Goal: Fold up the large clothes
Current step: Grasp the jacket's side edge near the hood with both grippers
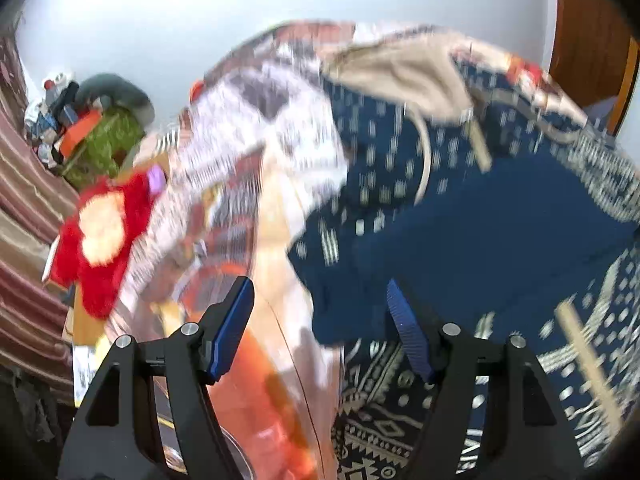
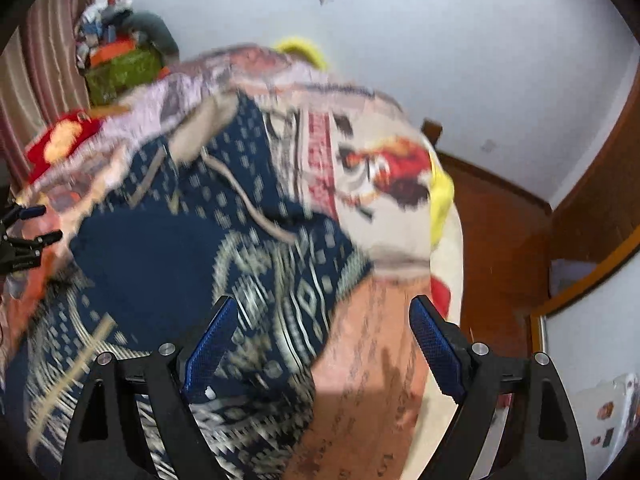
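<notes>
Garment (image 1: pixel 460 208), navy with pale woven pattern, lies crumpled on the bed's printed cover (image 2: pixel 372 184), hood (image 1: pixel 404 72) toward the far wall; long axis runs near-to-far. Left gripper (image 1: pixel 320 328) and right gripper (image 2: pixel 324 344) hover over its near hem, fingers spread, gripping nothing. Frames motion-blurred.

Matt patterned cloth garment (image 1: pixel 460 208)

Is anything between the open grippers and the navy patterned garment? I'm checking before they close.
Nothing visible blocks either. The navy patterned garment lies directly ahead of the left gripper and under the right gripper, both open. A beige cloth overlaps its far edge only.
</notes>
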The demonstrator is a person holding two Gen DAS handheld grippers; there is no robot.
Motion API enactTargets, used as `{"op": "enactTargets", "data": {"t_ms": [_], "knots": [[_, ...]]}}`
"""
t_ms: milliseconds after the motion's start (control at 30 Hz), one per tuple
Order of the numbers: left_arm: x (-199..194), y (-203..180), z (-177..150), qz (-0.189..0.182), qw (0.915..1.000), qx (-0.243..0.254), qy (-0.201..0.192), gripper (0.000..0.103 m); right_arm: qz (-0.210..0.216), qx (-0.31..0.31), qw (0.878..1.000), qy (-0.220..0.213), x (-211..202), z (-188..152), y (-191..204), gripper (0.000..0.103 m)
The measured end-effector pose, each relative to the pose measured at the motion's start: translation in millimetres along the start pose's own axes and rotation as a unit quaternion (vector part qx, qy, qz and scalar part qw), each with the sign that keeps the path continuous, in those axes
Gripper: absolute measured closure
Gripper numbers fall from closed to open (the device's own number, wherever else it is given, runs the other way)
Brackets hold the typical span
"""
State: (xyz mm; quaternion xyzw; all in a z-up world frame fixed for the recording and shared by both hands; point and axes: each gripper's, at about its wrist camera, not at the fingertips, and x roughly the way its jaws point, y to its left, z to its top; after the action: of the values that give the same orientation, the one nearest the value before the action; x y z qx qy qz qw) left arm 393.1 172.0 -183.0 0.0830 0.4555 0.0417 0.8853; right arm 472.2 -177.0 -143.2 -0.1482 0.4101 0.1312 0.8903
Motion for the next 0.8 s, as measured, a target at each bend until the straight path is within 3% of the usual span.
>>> {"op": "enactTargets", "data": {"t_ms": [167,333,567,800], "knots": [[-17.8,8.2,43.9,-0.018,0.9986,-0.026,-0.042,0.029,0.02,0.013,0.999,-0.041,-4.8,46.6,12.0,0.015],[-3.5,18.2,85.9,-0.034,0.9952,-0.068,-0.062,0.027,0.039,0.026,0.997,-0.053,18.6,91.8,20.3,0.012],[77.7,29.5,122.3,-0.064,0.9895,-0.129,0.01,0.027,0.074,0.076,0.994,0.015,116.0,128.7,24.0,0.012],[148.8,29.7,128.7,-0.117,0.9744,-0.183,0.057,0.027,0.124,0.145,0.979,0.076,211.5,144.5,27.9,0.015]]}}
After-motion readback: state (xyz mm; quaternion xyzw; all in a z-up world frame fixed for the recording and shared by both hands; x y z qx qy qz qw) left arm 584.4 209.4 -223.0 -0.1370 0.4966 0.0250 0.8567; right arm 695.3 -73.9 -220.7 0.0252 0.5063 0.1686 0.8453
